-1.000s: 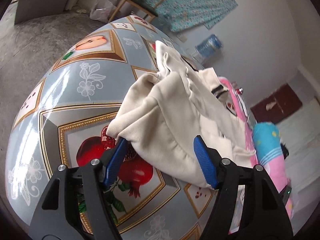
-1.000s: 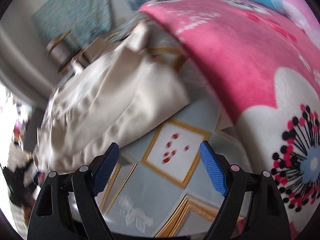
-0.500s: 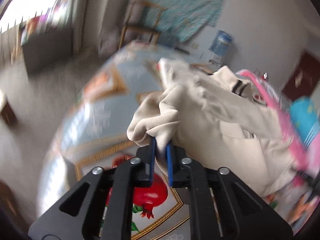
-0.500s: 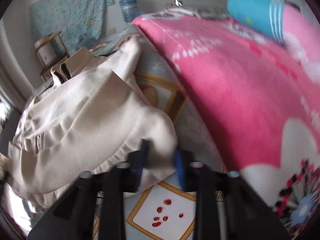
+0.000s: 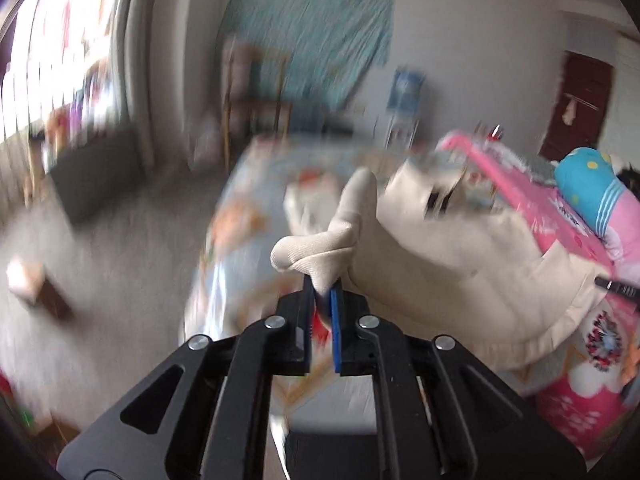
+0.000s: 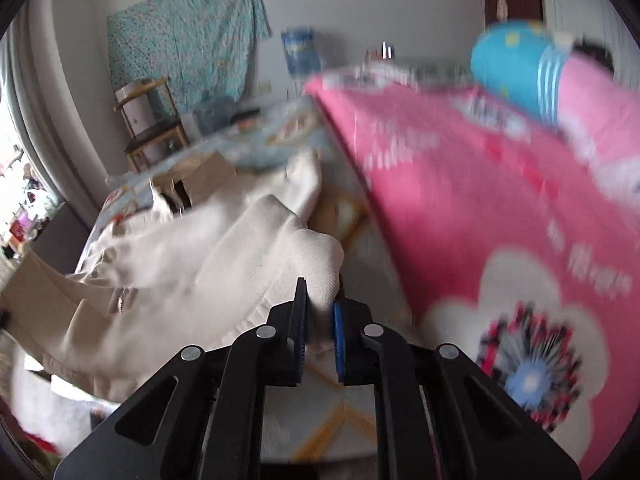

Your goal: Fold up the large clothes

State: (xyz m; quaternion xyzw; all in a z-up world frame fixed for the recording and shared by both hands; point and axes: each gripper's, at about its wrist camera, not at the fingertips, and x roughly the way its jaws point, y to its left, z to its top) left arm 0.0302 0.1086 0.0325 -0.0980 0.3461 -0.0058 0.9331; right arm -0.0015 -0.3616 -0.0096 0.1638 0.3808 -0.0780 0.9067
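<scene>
- One cream garment (image 5: 460,264) lies heaped on the patterned tablecloth (image 5: 240,216), with two corners pulled up off the surface; in the right wrist view the same cream cloth (image 6: 208,264) spreads away to the left, a dark-striped collar showing near its far end.
- Left gripper (image 5: 322,298): its blue pads (image 5: 336,320) have just closed and then eased slightly, and they clamp a bunched ribbed edge of the garment, which stands up above the tips.
- Right gripper (image 6: 319,300): its jaws have just closed and are pinched on another rounded corner of the cloth.
- Just beside the garment, a pink flowered blanket (image 6: 500,208) covers the right part of the table, with a blue and pink bolster (image 6: 532,76) on its far side.
- Farther back, a turquoise sheet (image 6: 188,36) hangs on the wall above a wooden chair (image 6: 152,128), and a water bottle (image 6: 300,52) stands near it.
- Much of the left wrist view is blurred.
</scene>
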